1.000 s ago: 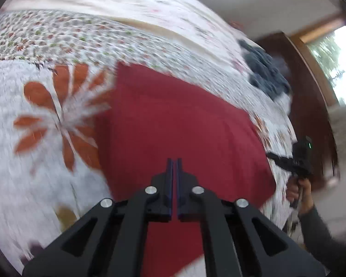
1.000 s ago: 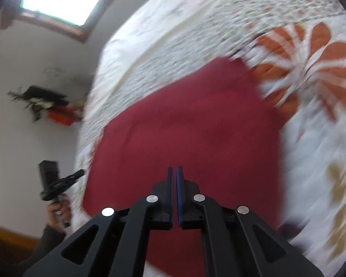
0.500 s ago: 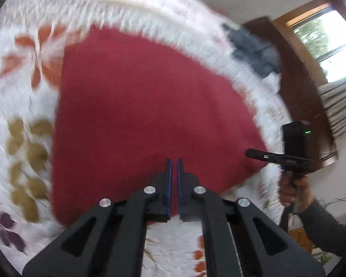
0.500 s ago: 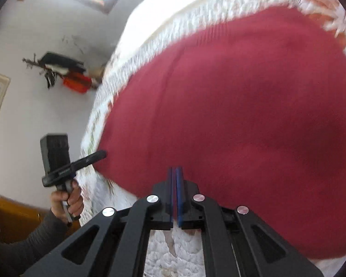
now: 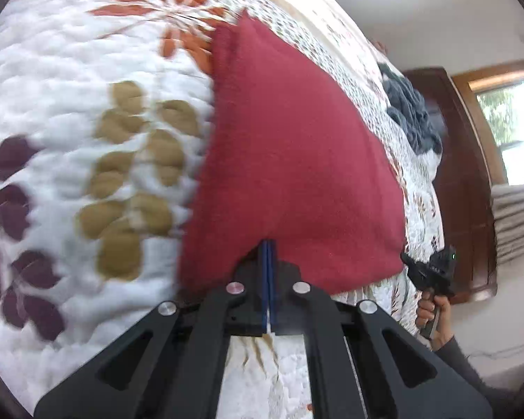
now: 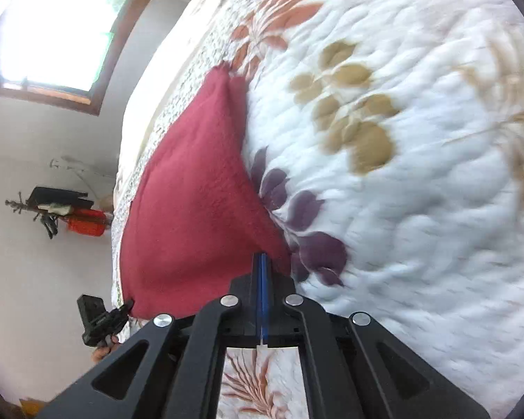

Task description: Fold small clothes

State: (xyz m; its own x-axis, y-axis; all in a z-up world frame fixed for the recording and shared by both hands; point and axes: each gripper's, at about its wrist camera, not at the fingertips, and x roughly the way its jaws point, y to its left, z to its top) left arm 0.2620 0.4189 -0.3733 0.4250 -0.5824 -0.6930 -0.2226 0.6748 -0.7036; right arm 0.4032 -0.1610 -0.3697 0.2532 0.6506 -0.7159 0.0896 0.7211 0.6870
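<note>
- Red cloth [image 5: 290, 160] is held over the quilted bedspread [image 5: 70, 104]; in the left wrist view it fills the frame centre, with its long axis running from the lower centre up to a pointed corner at upper centre.
- In the right wrist view, red cloth [image 6: 192, 195] sits left of centre, tapering toward the upper centre, with its broad end at lower left.
- Left gripper [image 5: 268, 262]: jaws pressed together, pinching the cloth's lower edge at bottom centre.
- Right gripper [image 6: 262, 272]: jaws closed, clamping the cloth's lower right corner.
- In the left wrist view, the other handheld unit and a hand [image 5: 433, 310] appear at lower right, by the cloth's right corner.
- Dark blue garment [image 5: 412, 115] lies on the bed at upper right, well apart.
</note>
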